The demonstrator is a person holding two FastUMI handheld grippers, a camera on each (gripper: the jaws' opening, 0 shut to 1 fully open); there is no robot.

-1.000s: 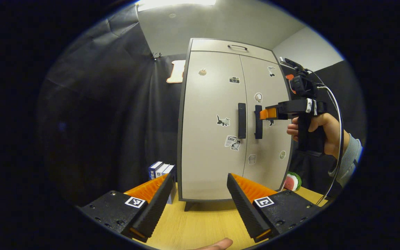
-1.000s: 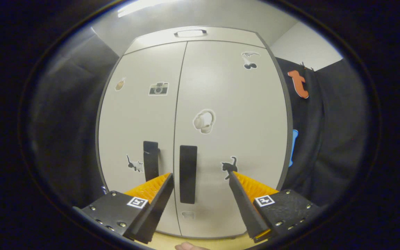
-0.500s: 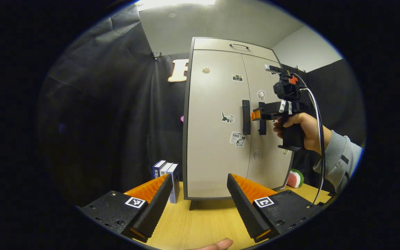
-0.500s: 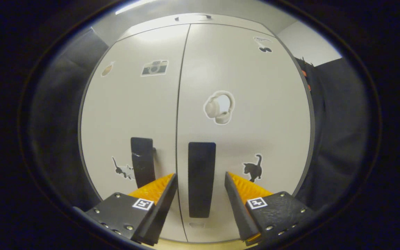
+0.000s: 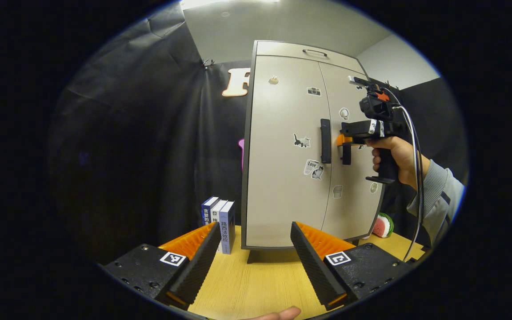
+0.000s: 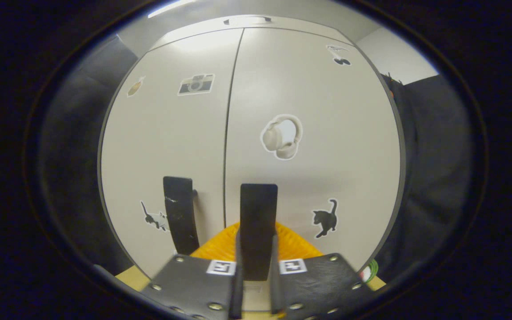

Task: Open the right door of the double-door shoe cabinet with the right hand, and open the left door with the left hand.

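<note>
A beige double-door shoe cabinet (image 5: 282,146) with stickers stands on the wooden table, both doors shut. In the right gripper view my right gripper (image 6: 256,262) is shut on the right door's black handle (image 6: 258,213), a finger pressing each side. The left door's black handle (image 6: 178,218) stands just to its left. In the left gripper view a hand holds that right gripper (image 5: 345,142) against the right handle (image 5: 346,155), beside the left handle (image 5: 325,141). My left gripper (image 5: 256,253) is open, low over the table, well short of the cabinet.
The wooden table (image 5: 256,284) carries three upright books (image 5: 219,222) left of the cabinet and a watermelon-slice toy (image 5: 381,225) at its right foot. Black cloth walls surround the booth. A fingertip (image 5: 278,314) shows at the bottom edge.
My right gripper moved up to the right handle and closed on it. The left gripper drifted back and leftward, so the cabinet sits farther right in its view.
</note>
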